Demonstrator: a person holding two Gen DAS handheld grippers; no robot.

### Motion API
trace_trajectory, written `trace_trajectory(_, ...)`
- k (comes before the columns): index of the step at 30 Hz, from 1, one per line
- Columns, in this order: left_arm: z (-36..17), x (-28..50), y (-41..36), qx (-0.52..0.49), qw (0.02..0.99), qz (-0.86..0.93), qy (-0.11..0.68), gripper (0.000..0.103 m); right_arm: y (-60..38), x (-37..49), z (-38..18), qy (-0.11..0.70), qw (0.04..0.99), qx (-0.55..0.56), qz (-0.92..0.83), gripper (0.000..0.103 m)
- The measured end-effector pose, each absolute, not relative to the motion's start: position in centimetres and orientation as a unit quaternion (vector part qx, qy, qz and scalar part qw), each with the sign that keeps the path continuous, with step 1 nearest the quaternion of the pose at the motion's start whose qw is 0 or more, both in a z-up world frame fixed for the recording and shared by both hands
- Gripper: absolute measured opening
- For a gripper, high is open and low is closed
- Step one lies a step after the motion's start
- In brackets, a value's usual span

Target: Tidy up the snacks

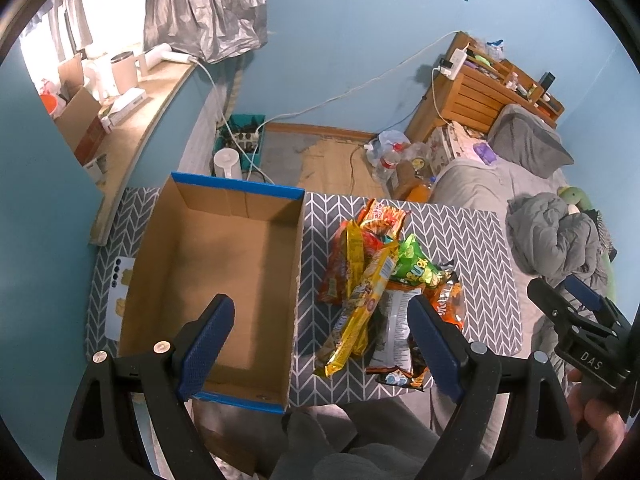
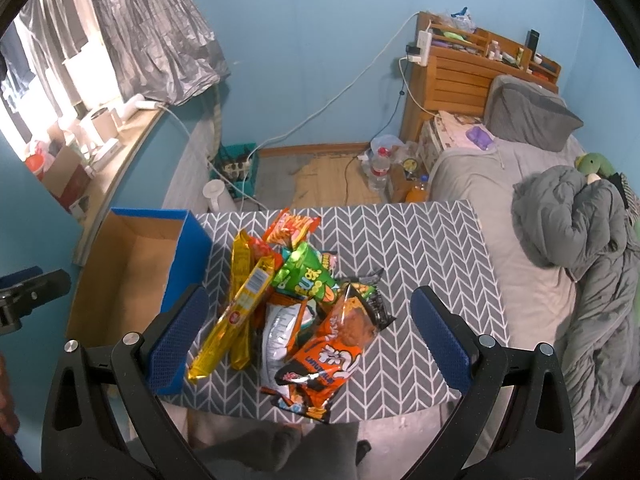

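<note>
- Right wrist view: my right gripper [image 2: 308, 334] hangs spread wide, holding nothing, above the snack pile [image 2: 296, 312] on the patterned table [image 2: 424, 240].
- My left gripper [image 1: 320, 344] is likewise released, straddling the empty box [image 1: 212, 280] and the pile's edge.
- Risk, as I judge it: the packets overlap, so closing on one could drag its neighbours off the near table edge.
</note>
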State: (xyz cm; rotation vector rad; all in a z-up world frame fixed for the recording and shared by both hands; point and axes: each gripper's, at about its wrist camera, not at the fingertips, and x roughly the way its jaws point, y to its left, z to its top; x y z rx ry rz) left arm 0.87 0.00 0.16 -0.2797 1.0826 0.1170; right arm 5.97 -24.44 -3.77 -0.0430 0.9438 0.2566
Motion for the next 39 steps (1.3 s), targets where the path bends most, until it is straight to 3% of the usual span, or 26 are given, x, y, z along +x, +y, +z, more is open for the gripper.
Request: trace_trajectory(39, -0.12, 1.39, -0.18, -0.128, 0.844, 0.046, 0.519, 0.090, -23.92, 6.19, -3.46, 0.457, 0.881, -0.018, 0.125, 0.100)
